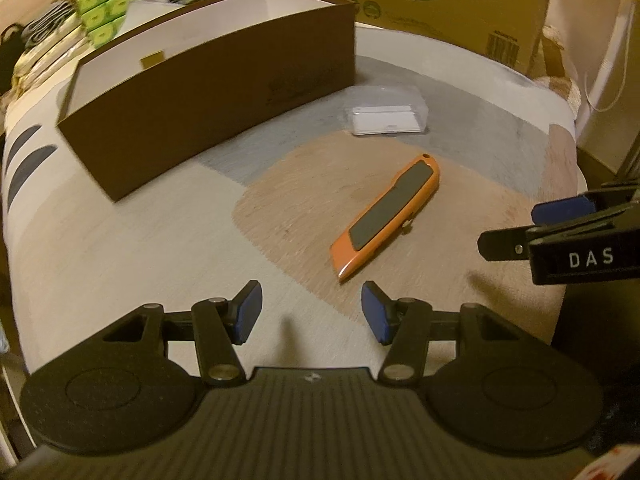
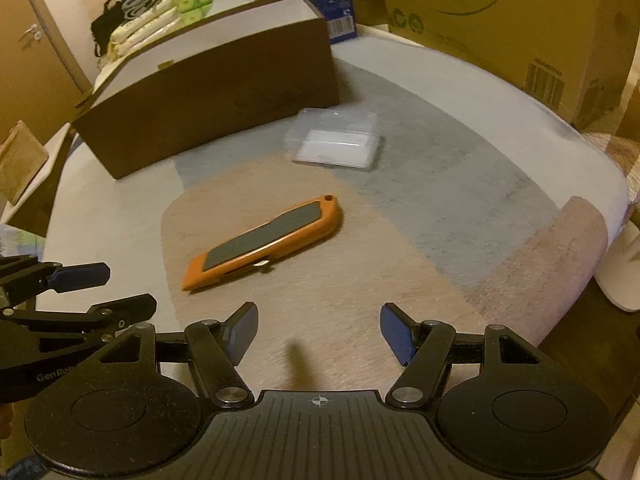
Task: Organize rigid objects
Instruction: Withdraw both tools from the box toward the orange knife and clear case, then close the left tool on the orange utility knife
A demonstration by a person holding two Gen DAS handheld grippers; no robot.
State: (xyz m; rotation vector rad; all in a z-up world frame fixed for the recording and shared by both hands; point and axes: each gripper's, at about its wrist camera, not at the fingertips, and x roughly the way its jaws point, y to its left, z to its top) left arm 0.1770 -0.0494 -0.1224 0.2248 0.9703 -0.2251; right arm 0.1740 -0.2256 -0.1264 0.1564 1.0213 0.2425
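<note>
A: Where's the job at?

B: At the start, I'd say. The orange knife (image 1: 387,216) lies flat on the table (image 1: 120,240), in front of the brown box (image 1: 208,108) and nearer us than the clear plastic case (image 1: 386,114). Nothing is held.

A: And the tongs?

B: Both the left gripper (image 1: 311,316) and the right gripper (image 2: 318,330) hang above the table on our side of the knife, fingers spread apart, empty.

A: Which way does the knife lie?

B: Its long axis runs diagonally; the end with the small hole points away, toward the case, the slanted nose toward us.

A: Next move?

B: Probably closing across its narrow width, then lifting it over the box wall.
</note>
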